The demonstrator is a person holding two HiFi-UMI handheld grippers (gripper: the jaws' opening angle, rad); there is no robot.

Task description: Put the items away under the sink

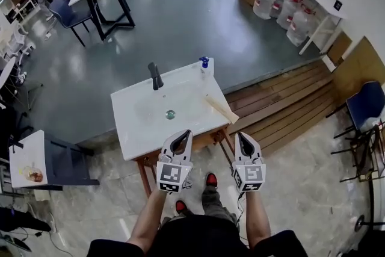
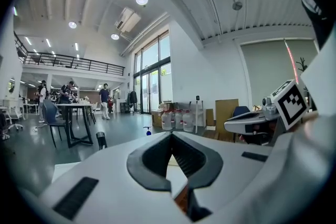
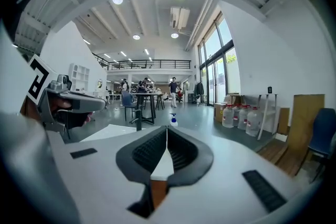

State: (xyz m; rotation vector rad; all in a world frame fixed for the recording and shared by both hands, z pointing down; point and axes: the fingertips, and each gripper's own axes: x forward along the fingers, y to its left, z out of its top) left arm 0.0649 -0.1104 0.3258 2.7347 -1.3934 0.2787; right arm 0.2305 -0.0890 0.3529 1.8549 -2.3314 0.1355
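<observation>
As the head view looks steeply down, the white rectangular sink top on wooden legs (image 1: 129, 129) stands just ahead of the person's feet. A black faucet (image 1: 156, 76) rises at the sink's far edge. A small clear bottle with a blue cap (image 1: 204, 63) stands at its far right corner, and a pale wooden stick-like piece (image 1: 221, 109) lies slanted along its right edge. These look like the items to be stowed, and both are on top, none below. The left gripper (image 1: 180, 136) and right gripper (image 1: 242, 138) hover side by side at the sink's near edge. They touch nothing, probably lined up for an approach. The space under the sink is hidden from here.

In the left gripper view, the left gripper's jaws meet at their tips with nothing between them. Beyond them, across the sink, the faucet and the blue-capped bottle stand well apart from the tool.

In the right gripper view, the right gripper's jaws are likewise pressed together and empty. They aim almost level over the sink toward the bottle, so the jaws must part before any pick.
</observation>
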